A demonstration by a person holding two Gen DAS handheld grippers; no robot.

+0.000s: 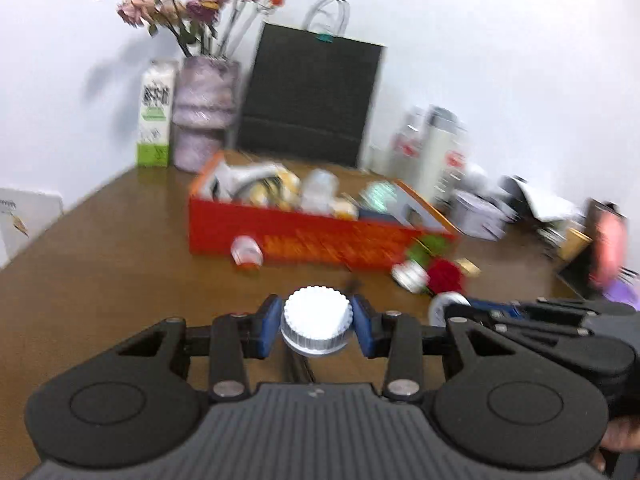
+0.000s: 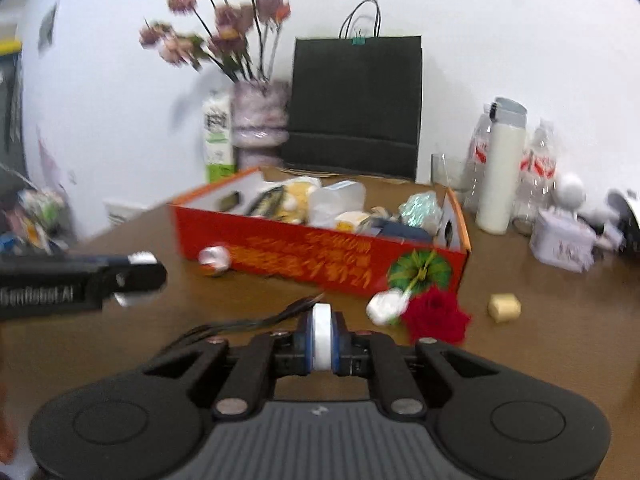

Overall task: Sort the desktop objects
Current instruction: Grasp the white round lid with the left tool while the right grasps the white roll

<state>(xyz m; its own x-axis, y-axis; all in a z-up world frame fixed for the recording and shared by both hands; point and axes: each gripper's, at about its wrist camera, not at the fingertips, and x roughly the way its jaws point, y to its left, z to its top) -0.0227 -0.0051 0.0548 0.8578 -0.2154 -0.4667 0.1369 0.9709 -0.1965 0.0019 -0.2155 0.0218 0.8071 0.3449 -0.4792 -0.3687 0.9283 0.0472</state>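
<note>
Gripping white-capped jar (image 1: 316,326) in left gripper (image 1: 317,326); right gripper (image 2: 322,338) pinching white disc (image 2: 321,336).

A plain white wall (image 2: 500,20) stands behind a brown wooden worktop (image 2: 540,360) with a glossy surface. Even, soft light fills the room, casting faint shadows on the wall.

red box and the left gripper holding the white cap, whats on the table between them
Left wrist view: past the left gripper and its white cap, bare table, then a small white bottle lying against the red box.

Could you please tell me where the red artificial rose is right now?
The red artificial rose lies on the brown wooden table, in front of the red cardboard box's right corner, beside a small yellow cube.
</note>
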